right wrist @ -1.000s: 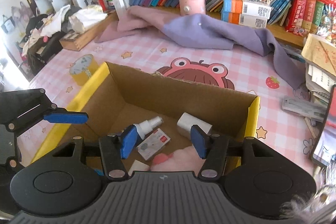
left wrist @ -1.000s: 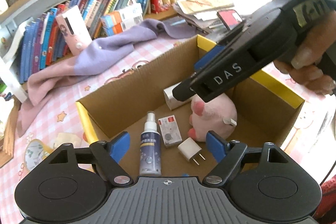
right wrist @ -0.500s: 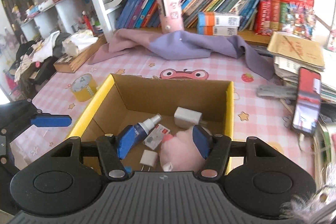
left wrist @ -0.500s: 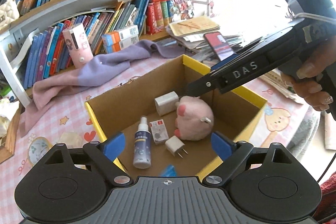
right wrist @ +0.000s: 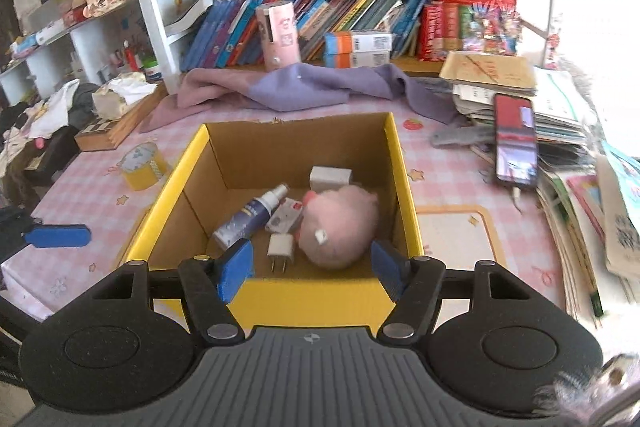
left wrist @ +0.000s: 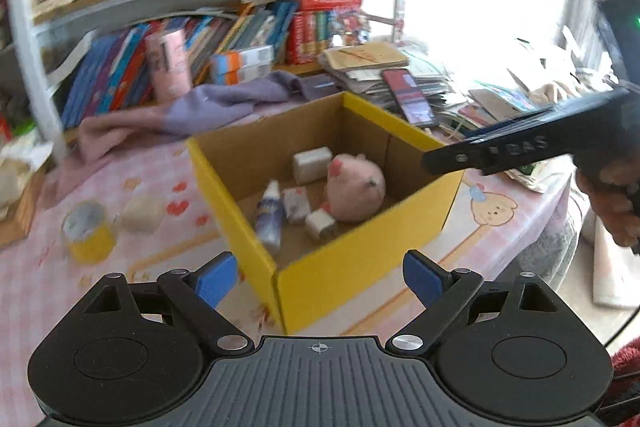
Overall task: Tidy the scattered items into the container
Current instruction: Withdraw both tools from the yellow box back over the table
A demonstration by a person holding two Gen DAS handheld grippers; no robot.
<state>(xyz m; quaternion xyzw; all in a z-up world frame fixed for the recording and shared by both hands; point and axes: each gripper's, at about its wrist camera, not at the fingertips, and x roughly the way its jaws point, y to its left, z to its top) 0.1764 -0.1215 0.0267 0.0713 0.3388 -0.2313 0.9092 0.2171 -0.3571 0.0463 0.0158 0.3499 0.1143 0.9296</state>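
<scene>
An open yellow cardboard box [right wrist: 402,187] stands on the pink checked table; it also shows in the left wrist view [left wrist: 352,267]. Inside lie a pink plush toy [right wrist: 340,227], a blue spray bottle [right wrist: 250,215], a white charger plug [right wrist: 280,247], a small red-and-white packet [right wrist: 285,215] and a white block [right wrist: 330,177]. My right gripper [right wrist: 312,265] is open and empty, above the box's near wall. My left gripper [left wrist: 320,277] is open and empty, above the box's near corner. The right gripper's fingers [left wrist: 496,151] show at the right of the left wrist view.
A yellow tape roll [right wrist: 144,167] and a pale block [left wrist: 142,213] lie on the table left of the box. A purple cloth [right wrist: 320,89] lies behind it. A phone [right wrist: 514,141] rests on stacked papers at right. Bookshelves stand behind.
Both grippers have pulled back and up out of the box. The box and its contents look smaller and farther. The left gripper's jaws have opened wider.
</scene>
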